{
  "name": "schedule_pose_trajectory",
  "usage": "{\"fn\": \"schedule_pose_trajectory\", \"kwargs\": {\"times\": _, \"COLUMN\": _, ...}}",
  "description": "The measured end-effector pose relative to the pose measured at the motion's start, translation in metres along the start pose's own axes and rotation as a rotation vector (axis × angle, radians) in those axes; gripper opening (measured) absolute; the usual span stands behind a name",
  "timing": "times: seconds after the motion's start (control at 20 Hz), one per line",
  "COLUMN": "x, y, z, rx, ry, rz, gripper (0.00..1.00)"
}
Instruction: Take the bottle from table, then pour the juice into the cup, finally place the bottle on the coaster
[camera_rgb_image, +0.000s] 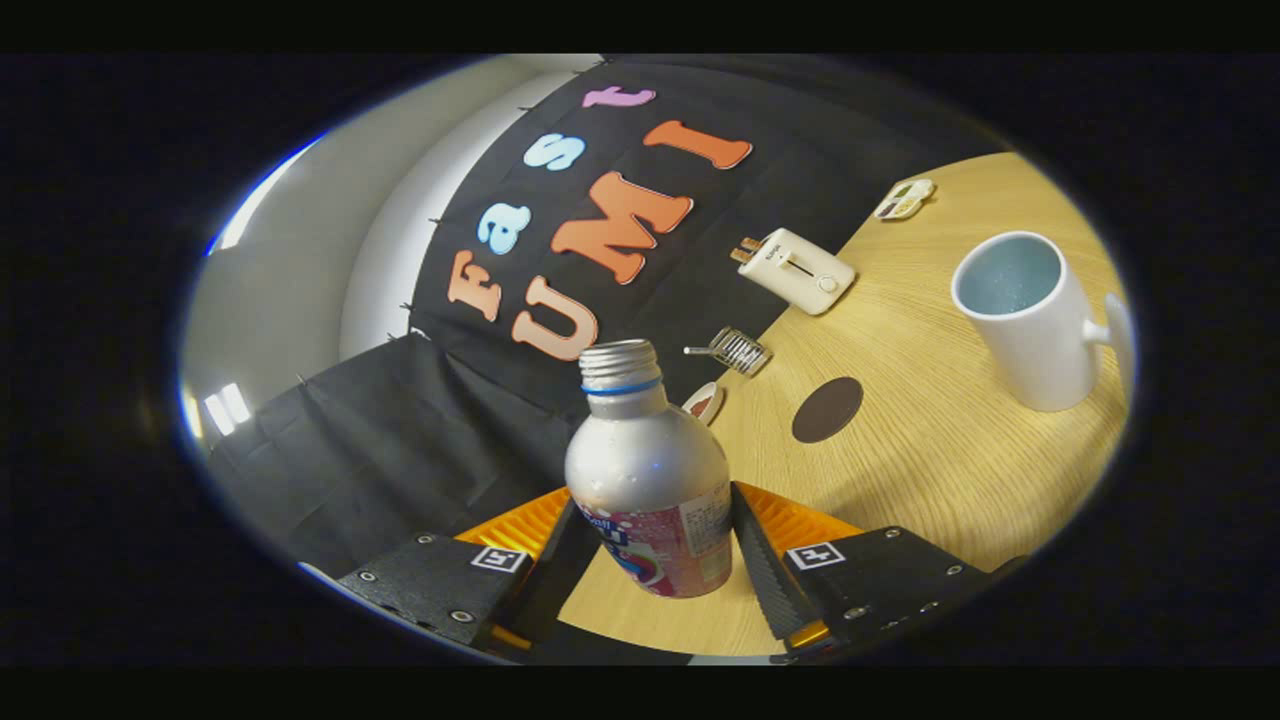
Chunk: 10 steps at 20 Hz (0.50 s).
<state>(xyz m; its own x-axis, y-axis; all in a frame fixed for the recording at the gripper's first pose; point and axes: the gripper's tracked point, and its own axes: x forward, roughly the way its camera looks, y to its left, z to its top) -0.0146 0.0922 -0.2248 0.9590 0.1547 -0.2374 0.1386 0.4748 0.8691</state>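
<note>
We have the bottle (650, 478) clamped between the 2 fingers of the gripper (650, 545), 1 finger pressing on each side of its lower body at the label. Bottle is silver metal, cap off, threaded neck open, a blue ring just under the threads. It sits upright relative to the fingers, but the whole view is rolled, so the table (930, 480) runs at a slant behind it. The bottle's base shows bare against the wood between the fingers (we cannot tell if it is touching the table or lifted off).

Taking the bottle as reference:
- coaster (827, 409): dark round disc, flat on the table, beyond the bottle and to its right, apart from it.
- cup (1030, 320): white mug with a handle, further right than the coaster, well apart from the bottle. Its inside looks pale blue; we cannot tell whether there is liquid in it.
- small dish (705, 402): just behind the bottle's shoulder, at the table edge.
- small wire rack (738, 350): just past the dish.
- white toaster (798, 270): further back, with 2 slices sticking out of it.
- small flat tray (905, 198): furthest from the bottle, contents too small to make out.
</note>
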Motion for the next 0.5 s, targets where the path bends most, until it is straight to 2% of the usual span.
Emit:
{"fn": "schedule_pose_trajectory", "kwargs": {"times": 0.2, "x": -0.004, "y": 0.000, "z": 0.006, "rx": 0.130, "ry": 0.003, "rz": 0.039, "gripper": 0.79}}
{"fn": "schedule_pose_trajectory", "kwargs": {"times": 0.5, "x": -0.013, "y": -0.013, "z": 0.035, "rx": 0.248, "ry": -0.059, "rz": 0.066, "gripper": 0.79}}
